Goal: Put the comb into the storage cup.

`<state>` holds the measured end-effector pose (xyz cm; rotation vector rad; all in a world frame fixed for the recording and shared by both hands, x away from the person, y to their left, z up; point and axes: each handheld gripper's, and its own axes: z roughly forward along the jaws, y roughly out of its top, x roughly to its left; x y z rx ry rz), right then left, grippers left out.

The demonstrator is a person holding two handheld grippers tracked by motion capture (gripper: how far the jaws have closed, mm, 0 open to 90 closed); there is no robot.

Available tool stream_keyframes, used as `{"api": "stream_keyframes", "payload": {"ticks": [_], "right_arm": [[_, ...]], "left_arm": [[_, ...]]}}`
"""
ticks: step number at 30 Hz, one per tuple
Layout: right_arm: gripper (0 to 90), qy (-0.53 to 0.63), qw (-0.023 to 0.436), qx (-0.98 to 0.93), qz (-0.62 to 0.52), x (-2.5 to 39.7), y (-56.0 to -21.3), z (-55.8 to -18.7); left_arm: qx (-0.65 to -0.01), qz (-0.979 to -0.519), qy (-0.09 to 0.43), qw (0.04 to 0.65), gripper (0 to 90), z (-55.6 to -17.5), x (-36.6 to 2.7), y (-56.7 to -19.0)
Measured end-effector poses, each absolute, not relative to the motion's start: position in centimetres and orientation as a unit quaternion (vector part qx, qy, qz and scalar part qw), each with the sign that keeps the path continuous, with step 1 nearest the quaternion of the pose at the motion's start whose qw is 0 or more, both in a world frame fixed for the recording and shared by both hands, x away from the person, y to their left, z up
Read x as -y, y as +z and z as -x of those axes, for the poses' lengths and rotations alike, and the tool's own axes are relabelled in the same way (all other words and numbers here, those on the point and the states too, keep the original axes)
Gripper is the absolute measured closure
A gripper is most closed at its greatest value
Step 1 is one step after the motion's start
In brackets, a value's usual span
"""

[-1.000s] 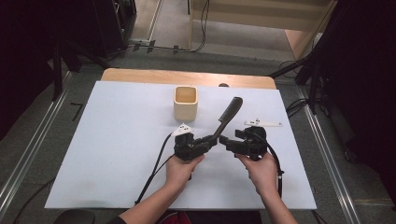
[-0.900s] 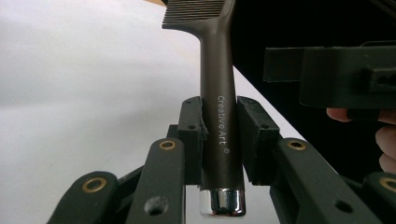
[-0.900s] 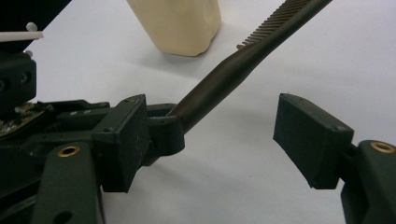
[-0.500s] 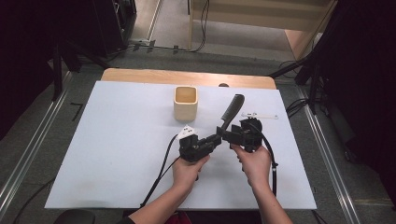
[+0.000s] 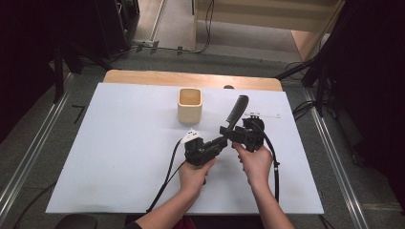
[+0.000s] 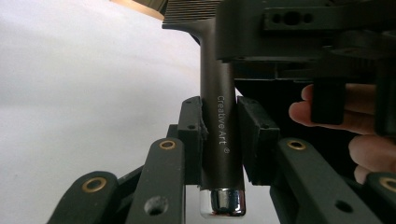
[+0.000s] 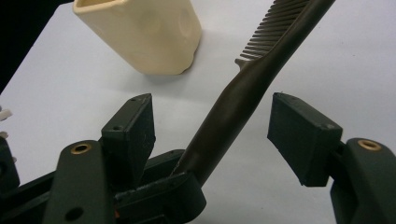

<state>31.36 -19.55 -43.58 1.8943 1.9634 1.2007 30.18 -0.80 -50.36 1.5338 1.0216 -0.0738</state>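
comb point(image 5: 237, 110) is up off the table right now, roughly mid-table toward the right side, with its teeth pointing at the far edge and the cream cup point(image 5: 190, 105) just off to its left. my left gripper point(image 6: 219, 135) is pinched tight on the very butt of the handle (you can see the little chrome cap poking out below the pads in the left gripper view), and my right gripper point(image 7: 224, 126) has its jaws spread wide on either side of the handle, not touching it.

what worries me: all the weight hangs on that one grip at the handle's tail end, and the handle is smooth and round. if the left pads slacken before the right ones close, i reckon the comb pivots or slides out and drops on the white table point(image 5: 119, 157). the other risk is the right jaws closing off-centre, since the handle runs at a slant between them, so one pad could hit first and lever the comb sideways out of the left grip. and with the two grippers this close together, they could bump each other and knock the whole thing loose, maybe tipping the cup too.
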Motion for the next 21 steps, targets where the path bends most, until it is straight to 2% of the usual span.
{"api": "stream_keyframes", "payload": {"ticks": [8, 21], "right_arm": [[32.0, 0.398, 0.082, -0.654, -0.639, 19.1, -44.0, -32.0], [42.1, 0.402, 0.059, -0.628, -0.664, 18.5, -44.5, -32.9]], "left_arm": [[-0.450, -0.649, -0.035, 0.613, 73.5, -30.2, 1.0, -50.4], [-0.456, -0.642, -0.033, 0.616, 73.5, -30.1, 1.0, -50.3]]}}
